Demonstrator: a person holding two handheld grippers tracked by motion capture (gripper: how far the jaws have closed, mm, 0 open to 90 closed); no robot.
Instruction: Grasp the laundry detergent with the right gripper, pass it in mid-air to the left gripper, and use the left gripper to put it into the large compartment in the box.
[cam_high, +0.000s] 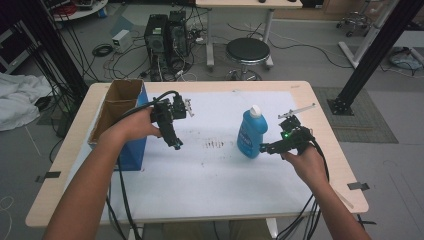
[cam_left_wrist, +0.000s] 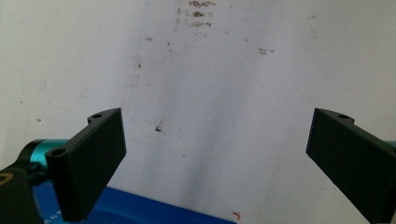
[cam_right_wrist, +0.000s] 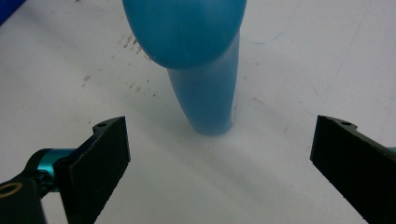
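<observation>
High view: bottle (cam_high: 252, 132) stood upright on the white mat (cam_high: 210, 175), right of ctr, w/ the right gripper (cam_high: 268, 148) low at its base, just beside it. Right gripper view had jaws spread wide, nothing between them yet, bottle (cam_right_wrist: 201, 70) dead ahead, so no grasp was made; approach looked done, closing + lift were left imo. Left gripper (cam_high: 176, 145) hung over the mat, well apart from the bottle, jaws spread and empty per left gripper view, pointing down at stained mat w/ a blue edge at the bottom of the frame. Box (cam_high: 120, 117) sat at the table's left edge, open top, touching the left forearm side. Room: mat btwn grippers was bare, plenty of space to carry leftward; bottle had margin from the right and far edges. Tall bottle, low grip pt, so tipping looked like the risk.
</observation>
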